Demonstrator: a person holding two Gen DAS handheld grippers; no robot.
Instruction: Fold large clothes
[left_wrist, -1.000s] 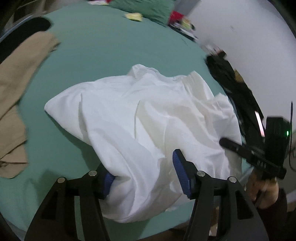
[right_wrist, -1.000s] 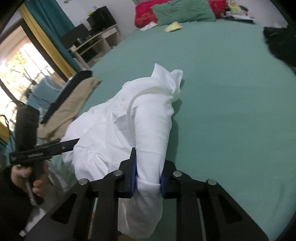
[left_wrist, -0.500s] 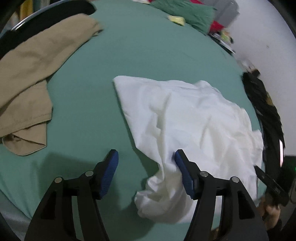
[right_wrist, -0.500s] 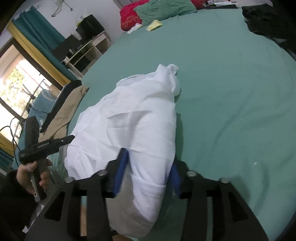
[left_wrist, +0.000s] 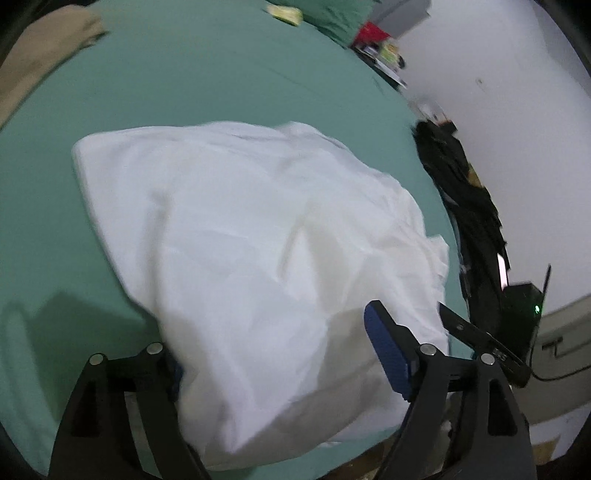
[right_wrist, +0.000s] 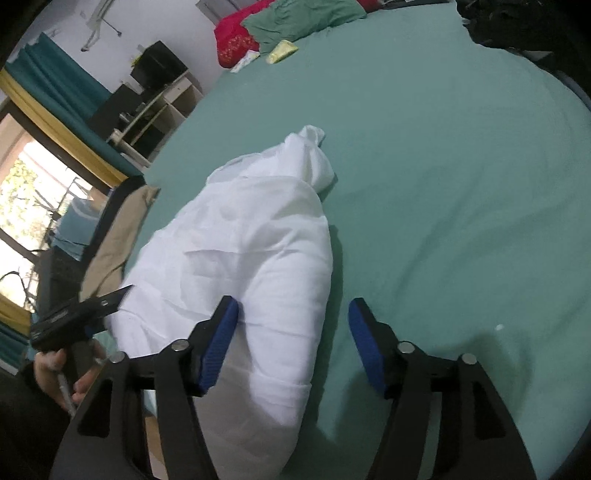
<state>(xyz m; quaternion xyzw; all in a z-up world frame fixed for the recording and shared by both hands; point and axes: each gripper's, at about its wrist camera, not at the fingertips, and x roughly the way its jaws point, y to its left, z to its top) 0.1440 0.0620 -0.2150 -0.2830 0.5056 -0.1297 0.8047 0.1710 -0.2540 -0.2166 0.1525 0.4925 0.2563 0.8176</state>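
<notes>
Meanwhile, both the left gripper (left_wrist: 280, 354) and right gripper (right_wrist: 293, 336) gape around unlabelled white garment (left_wrist: 251, 236).

A big white cloth (left_wrist: 251, 243) is lying puffed up on the green bed (left_wrist: 207, 74). The left gripper (left_wrist: 280, 354) is sitting wide open, and the cloth is bunching up between its blue pads (left_wrist: 384, 350). The right gripper (left_wrist: 480, 343) is poking in by the cloth's right edge. Black clothes (left_wrist: 465, 199) are lying beside the wall. A tan cloth (left_wrist: 33, 55) is lying far off.
</notes>
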